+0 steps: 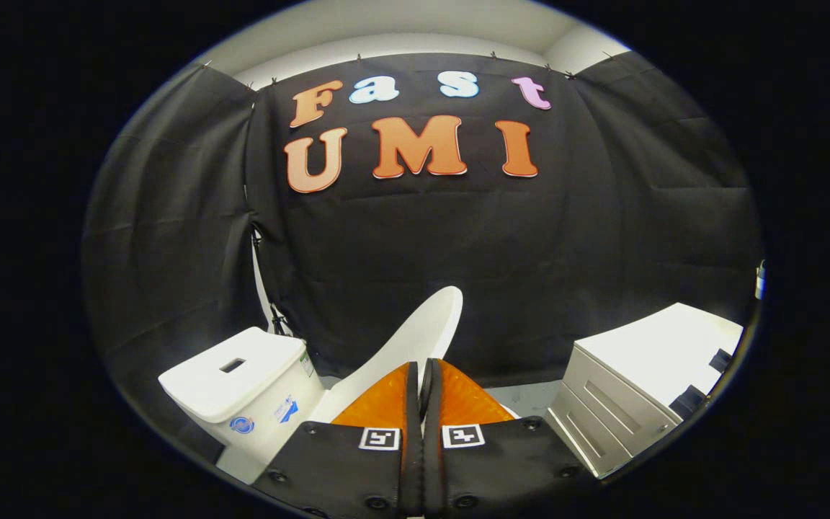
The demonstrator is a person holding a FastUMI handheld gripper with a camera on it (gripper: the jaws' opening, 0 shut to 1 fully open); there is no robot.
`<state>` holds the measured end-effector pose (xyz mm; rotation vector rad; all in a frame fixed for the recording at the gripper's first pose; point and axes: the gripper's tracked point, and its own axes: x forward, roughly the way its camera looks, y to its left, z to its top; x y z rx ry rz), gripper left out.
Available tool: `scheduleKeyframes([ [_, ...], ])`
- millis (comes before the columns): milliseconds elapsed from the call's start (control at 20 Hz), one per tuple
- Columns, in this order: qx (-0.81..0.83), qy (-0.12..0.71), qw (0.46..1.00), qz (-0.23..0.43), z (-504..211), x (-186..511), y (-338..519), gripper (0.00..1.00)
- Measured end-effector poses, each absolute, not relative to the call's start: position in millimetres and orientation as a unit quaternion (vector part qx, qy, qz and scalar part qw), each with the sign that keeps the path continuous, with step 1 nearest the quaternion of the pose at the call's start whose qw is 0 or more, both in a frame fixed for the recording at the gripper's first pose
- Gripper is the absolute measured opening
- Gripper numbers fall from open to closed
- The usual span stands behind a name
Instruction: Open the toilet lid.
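Pinching raised toilet lid (415, 339), gripper (421, 375) jaws closed.

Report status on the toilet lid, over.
Gripper fingers closed on the edge of the toilet lid. Lid raised, tilted toward the tank. Cabinet off to the side, nothing in the way.

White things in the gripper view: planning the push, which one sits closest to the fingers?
The raised toilet lid, just ahead of the shut gripper; tank and cabinet flank it.

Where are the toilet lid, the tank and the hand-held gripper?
toilet lid (426, 324): gripper view, on its raised white face beyond the fingers.
tank (231, 371): gripper view, on its top cover.
hand-held gripper (419, 375): gripper view, between the closed fingertips.
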<state>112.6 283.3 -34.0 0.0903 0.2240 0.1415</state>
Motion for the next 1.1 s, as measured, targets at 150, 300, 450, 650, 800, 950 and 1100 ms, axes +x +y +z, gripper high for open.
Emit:
scheduleKeyframes([
  [150,0.017,0.103,0.991,0.085,-21.8,113.9,305.6,0.08],
  [300,-0.007,0.093,0.991,0.101,-7.8,111.6,331.4,0.08],
  [450,-0.024,0.084,0.99,0.113,4.1,110.6,357.8,0.08],
  [650,-0.058,0.078,0.989,0.109,13.0,109.5,386.3,0.08],
  [800,-0.066,0.068,0.988,0.118,21.3,106.5,407.8,0.08],
  [950,-0.051,0.068,0.987,0.134,25.2,106.1,427.5,0.08],
  [1100,-0.045,0.068,0.985,0.152,31.6,104.6,446.8,0.08],
])
